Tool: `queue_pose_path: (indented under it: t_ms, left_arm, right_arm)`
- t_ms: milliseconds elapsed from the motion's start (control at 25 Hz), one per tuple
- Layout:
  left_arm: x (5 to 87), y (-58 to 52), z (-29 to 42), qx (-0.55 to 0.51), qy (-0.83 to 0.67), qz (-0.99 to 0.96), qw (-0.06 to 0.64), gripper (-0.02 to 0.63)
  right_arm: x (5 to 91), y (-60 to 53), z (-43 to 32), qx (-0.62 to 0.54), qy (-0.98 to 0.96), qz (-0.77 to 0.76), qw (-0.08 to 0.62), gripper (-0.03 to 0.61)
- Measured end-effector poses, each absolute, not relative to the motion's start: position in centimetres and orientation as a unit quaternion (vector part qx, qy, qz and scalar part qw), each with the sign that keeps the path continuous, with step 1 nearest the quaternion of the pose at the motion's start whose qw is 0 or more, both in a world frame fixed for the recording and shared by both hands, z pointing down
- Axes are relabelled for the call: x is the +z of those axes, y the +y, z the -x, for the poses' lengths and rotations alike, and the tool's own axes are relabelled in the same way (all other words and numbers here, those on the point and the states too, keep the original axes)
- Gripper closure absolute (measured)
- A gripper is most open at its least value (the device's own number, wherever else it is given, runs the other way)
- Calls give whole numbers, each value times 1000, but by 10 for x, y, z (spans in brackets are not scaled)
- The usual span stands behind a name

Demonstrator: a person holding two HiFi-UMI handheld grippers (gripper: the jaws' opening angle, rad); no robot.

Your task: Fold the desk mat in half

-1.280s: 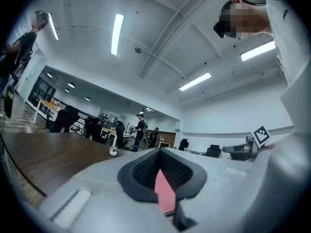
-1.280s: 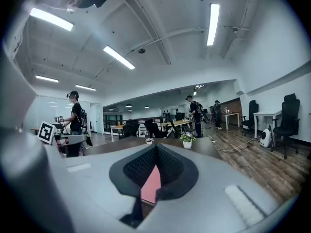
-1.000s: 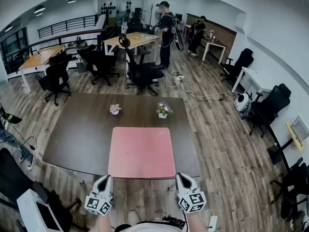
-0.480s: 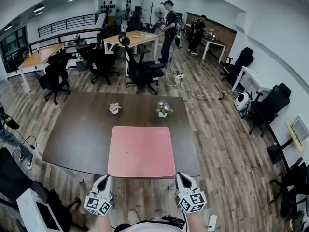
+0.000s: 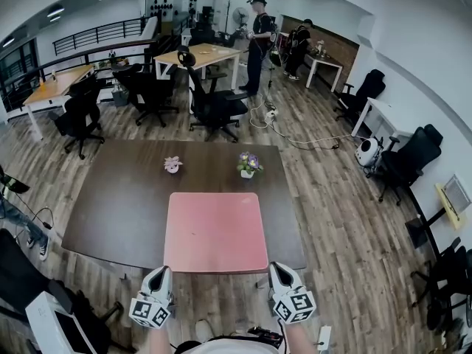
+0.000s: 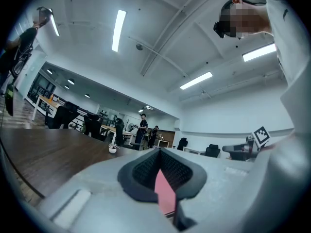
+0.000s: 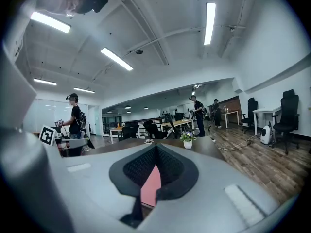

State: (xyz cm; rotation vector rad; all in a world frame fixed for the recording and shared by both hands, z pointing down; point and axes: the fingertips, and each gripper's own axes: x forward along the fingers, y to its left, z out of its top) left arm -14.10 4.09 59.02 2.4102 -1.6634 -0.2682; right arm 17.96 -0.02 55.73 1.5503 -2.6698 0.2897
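A pink desk mat (image 5: 216, 231) lies flat on the dark brown table (image 5: 118, 205), its near edge along the table's near edge. My left gripper (image 5: 162, 272) sits just at the mat's near left corner, jaws shut. My right gripper (image 5: 276, 270) sits at the near right corner, also shut. In the left gripper view the closed jaws (image 6: 161, 173) leave a narrow notch, and a sliver of the pink mat (image 6: 165, 193) shows through it. The right gripper view shows the same: shut jaws (image 7: 154, 169) and a strip of mat (image 7: 150, 188). Whether either gripper touches the mat is not clear.
Two small flower pots stand beyond the mat, a pink one (image 5: 172, 164) and a white one with purple flowers (image 5: 250, 165). Black office chairs (image 5: 214, 105) and other desks fill the room behind. People (image 5: 256, 39) stand far back. A cable (image 5: 310, 142) lies on the wooden floor.
Both grippers and the mat stay where they were. The head view has tipped slightly, and the standing person at the back has shifted a little.
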Motion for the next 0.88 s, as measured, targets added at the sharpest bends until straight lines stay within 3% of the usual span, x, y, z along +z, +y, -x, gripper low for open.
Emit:
queue_pose_path:
  t_ms: [880]
  left_arm:
    - [600,-40,189,-87,-528,-838,107,611]
  right_arm:
    - [565,-60,-145,86,-836,-541,25,577]
